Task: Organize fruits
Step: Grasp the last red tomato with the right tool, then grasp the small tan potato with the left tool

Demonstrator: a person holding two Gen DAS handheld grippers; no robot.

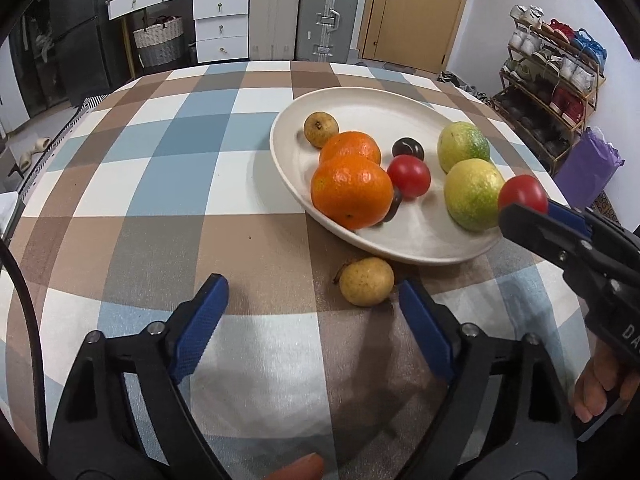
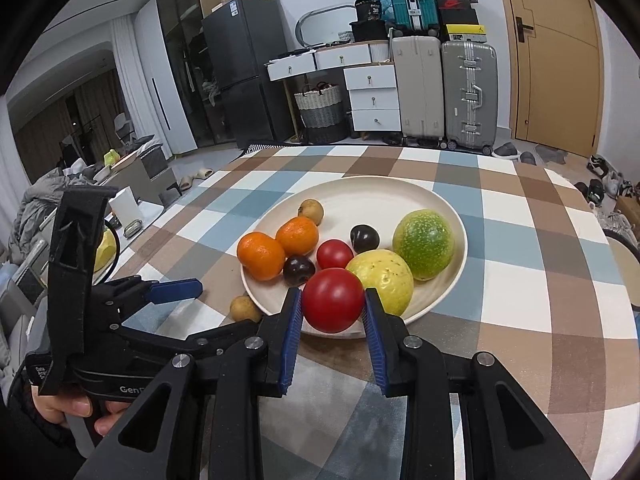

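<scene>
A cream plate on the checked tablecloth holds two oranges, a red tomato, two dark plums, two yellow-green fruits and a small brown pear. My right gripper is shut on a second red tomato over the plate's near rim. My left gripper is open and empty, low over the cloth. A small yellow-brown pear lies on the cloth just outside the plate, by the left gripper's right fingertip.
The table's far edge faces suitcases and white drawers. A shoe rack stands to the right. The left edge of the table drops to the floor. The left gripper's body sits left of the right gripper.
</scene>
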